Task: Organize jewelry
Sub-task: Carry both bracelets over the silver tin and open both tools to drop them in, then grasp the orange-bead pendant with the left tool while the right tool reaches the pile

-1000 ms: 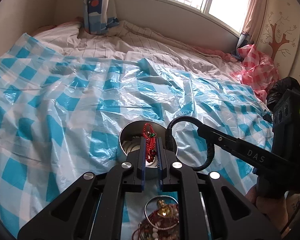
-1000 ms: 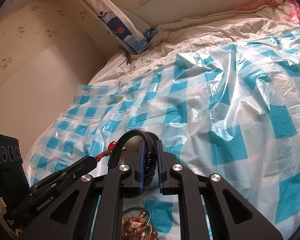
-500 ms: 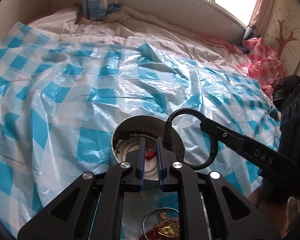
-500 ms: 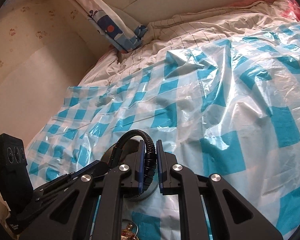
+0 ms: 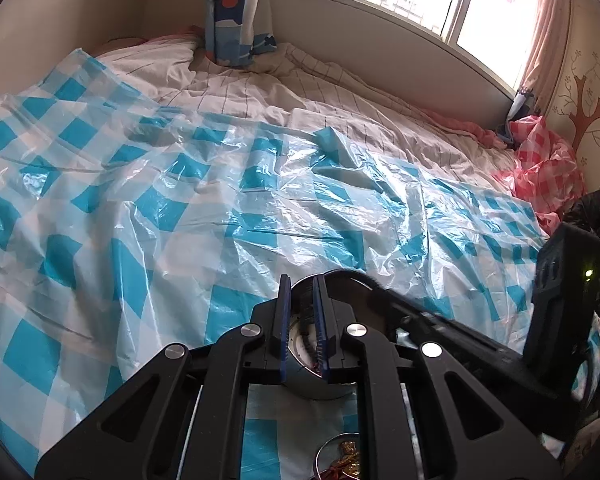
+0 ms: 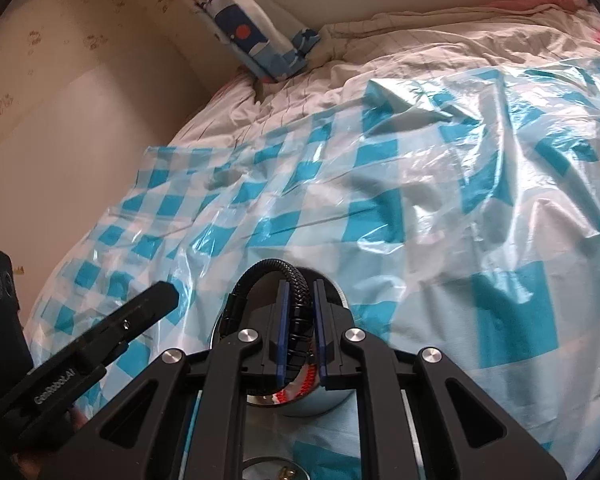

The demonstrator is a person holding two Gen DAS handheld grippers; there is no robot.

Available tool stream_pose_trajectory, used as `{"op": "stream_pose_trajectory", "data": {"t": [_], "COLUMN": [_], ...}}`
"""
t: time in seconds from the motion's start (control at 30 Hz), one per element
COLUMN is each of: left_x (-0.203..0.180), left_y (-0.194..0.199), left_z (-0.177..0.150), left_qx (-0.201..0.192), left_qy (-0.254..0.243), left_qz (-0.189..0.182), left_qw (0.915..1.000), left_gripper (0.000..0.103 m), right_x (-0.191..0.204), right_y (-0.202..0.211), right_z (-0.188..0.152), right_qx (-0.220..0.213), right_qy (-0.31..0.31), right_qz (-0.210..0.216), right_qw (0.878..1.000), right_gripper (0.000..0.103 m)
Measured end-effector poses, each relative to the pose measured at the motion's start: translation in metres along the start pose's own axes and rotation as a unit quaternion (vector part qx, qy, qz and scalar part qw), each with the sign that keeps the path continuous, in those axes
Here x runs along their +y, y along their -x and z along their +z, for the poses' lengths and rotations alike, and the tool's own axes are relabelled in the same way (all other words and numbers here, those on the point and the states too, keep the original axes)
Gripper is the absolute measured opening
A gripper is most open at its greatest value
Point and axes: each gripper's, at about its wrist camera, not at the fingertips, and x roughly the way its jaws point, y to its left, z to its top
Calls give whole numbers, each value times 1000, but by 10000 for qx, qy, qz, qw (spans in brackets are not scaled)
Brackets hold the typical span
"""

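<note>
Two claws over the metal tin (image 6: 312, 404), which sits on the blue-checked plastic sheet (image 6: 380, 208) near the bed's near edge. Right claw (image 6: 300, 320) is clamped narrow on the black braided bracelet (image 6: 290, 280), loop arching up past the tips, right above the tin. Left claw (image 5: 302, 320) is nearly closed with nothing between the pads, hovering at the tin rim. Red beads (image 6: 306, 380) show inside the tin. Bracelet looks light and semi-stiff, holds its loop; braid should grip well. Best hold: mid-band, away from the clasp (image 6: 234, 312). Plastic sheet is slick, so the tin may slide if nudged.
</note>
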Motion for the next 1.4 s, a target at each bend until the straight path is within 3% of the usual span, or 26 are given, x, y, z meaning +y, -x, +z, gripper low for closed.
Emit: {"op": "stream_pose_trajectory", "data": {"t": [0.07, 0.1, 0.17, 0.33, 0.47, 0.63, 0.77, 0.97, 1.4], "left_x": [-1, -1, -1, 2, 5, 3, -16, -41, -55], "left_y": [1, 1, 2, 4, 11, 22, 36, 43, 13], "left_z": [1, 1, 1, 0, -5, -19, -37, -72, -90], "left_qx": [-12, -16, -22, 46, 325, 765, 1138, 1469, 1798], "left_qy": [-22, -34, -36, -15, -156, -552, -1216, -1927, -1853], "left_qz": [-7, -1, 4, 22, -14, -430, -909, -960, -697], "left_qw": [10000, 10000, 10000, 10000, 9993, 9946, 9818, 9654, 9636], "left_gripper": [11, 11, 11, 12, 13, 31, 40, 42, 42], "right_x": [3, 3, 4, 7, 3, -10, -22, -25, -25], "right_y": [-6, -6, -4, 8, 21, 45, 64, 93, 99], "right_z": [-2, -3, -3, 0, 6, 6, -1, -12, -32], "right_qx": [108, 101, 30, -231, -431, -528, -506, -669, -467], "right_qy": [66, 83, 104, 277, 303, 231, 71, -62, -156], "right_qz": [-82, -128, -156, -365, -574, -778, -854, -816, -622], "right_qw": [9999, 9998, 9998, 9987, 9970, 9953, 9950, 9944, 9968], "right_gripper": [17, 34, 45, 45, 45, 46, 50, 54, 54]}}
